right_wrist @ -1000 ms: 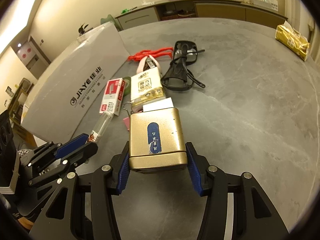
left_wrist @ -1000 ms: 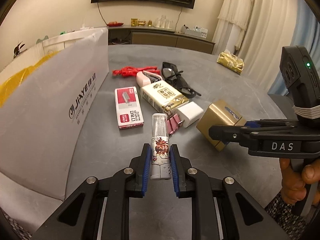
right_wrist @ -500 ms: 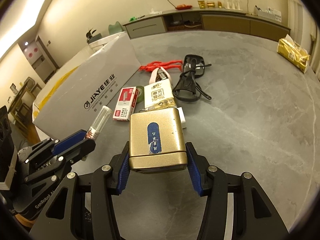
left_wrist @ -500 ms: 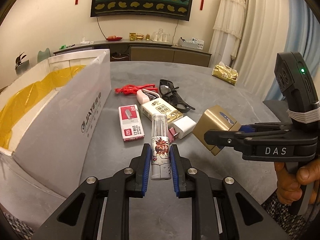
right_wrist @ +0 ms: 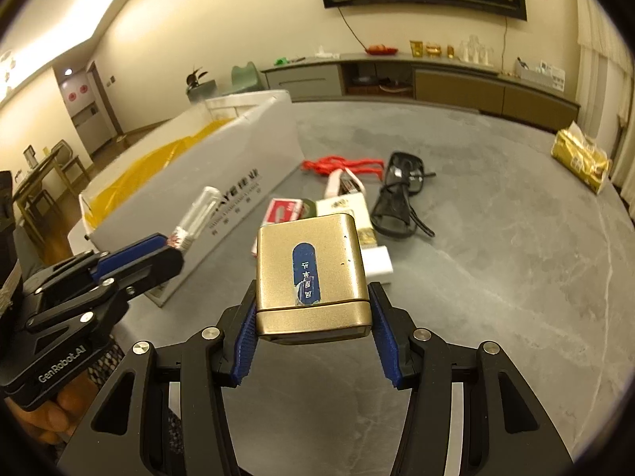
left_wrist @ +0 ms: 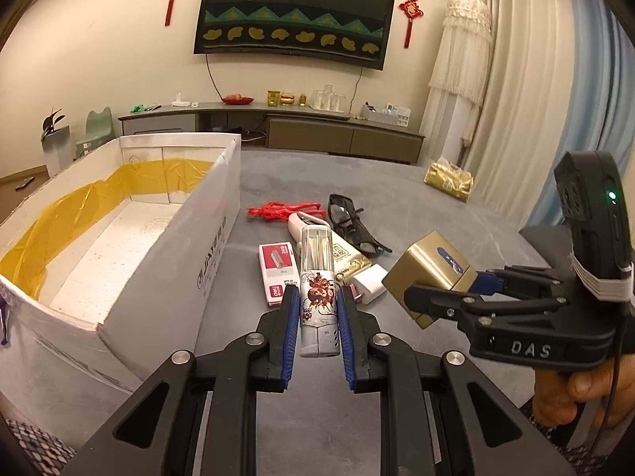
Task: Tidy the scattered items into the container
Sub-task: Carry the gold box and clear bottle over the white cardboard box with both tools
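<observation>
- Two loads carried clear of grey tabletop [left_wrist: 416, 206]: clear-capped cylindrical tube with red printed label [left_wrist: 317, 289] clamped in left gripper [left_wrist: 317, 317], long axis straight ahead along fingers.
- Square gold metal tin with blue label [right_wrist: 311, 273] clamped in right gripper [right_wrist: 313, 337], level.
- Open white cardboard box with yellow tape lining [left_wrist: 119, 238] left of both; left gripper nearer.

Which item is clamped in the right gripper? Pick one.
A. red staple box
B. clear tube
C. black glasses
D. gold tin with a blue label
D: the right gripper has its blue pads pressed on both sides of the gold tin, held above the grey table.
</observation>
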`<state>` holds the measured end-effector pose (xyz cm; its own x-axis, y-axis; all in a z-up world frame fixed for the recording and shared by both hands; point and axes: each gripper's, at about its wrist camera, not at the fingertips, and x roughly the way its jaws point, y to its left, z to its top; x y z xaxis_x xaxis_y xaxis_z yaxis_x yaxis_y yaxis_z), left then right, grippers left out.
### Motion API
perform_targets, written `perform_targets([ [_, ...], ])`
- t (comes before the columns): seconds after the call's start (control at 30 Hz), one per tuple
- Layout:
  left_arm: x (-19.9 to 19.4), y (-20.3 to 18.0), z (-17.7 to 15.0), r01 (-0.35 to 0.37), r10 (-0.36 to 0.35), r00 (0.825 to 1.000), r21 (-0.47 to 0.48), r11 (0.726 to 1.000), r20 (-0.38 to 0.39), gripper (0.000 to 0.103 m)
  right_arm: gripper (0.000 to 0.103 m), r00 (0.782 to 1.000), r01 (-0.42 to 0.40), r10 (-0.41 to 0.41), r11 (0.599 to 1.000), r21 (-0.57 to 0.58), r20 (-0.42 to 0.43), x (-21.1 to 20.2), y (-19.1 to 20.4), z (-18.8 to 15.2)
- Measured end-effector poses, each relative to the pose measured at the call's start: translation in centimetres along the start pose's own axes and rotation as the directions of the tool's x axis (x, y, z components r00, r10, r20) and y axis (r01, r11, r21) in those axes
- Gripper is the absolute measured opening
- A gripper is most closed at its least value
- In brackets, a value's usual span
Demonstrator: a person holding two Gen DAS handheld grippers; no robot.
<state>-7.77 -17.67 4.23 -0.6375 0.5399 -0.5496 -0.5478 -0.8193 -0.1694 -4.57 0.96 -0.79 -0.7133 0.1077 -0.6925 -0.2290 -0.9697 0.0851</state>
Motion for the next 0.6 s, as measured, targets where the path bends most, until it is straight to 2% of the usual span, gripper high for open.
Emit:
perform_targets([
  [0.43, -2.9, 1.3, 1.0, 0.03, -0.026, 0.997, -0.053, 0.998, 0.067, 0.02, 0.054, 0.997, 0.013, -0.008, 0.999, -0.051, 0.081, -2.3, 4.0, 1.5],
  [0.6, -3.7, 2.1, 1.5, 0.033, -0.026, 0.997, -0.091, 0.995, 0.077, 0.02, 0.054, 0.997, -0.003, 0.007, 0.999, -0.049, 0.082, -2.4, 5.4, 2.0],
])
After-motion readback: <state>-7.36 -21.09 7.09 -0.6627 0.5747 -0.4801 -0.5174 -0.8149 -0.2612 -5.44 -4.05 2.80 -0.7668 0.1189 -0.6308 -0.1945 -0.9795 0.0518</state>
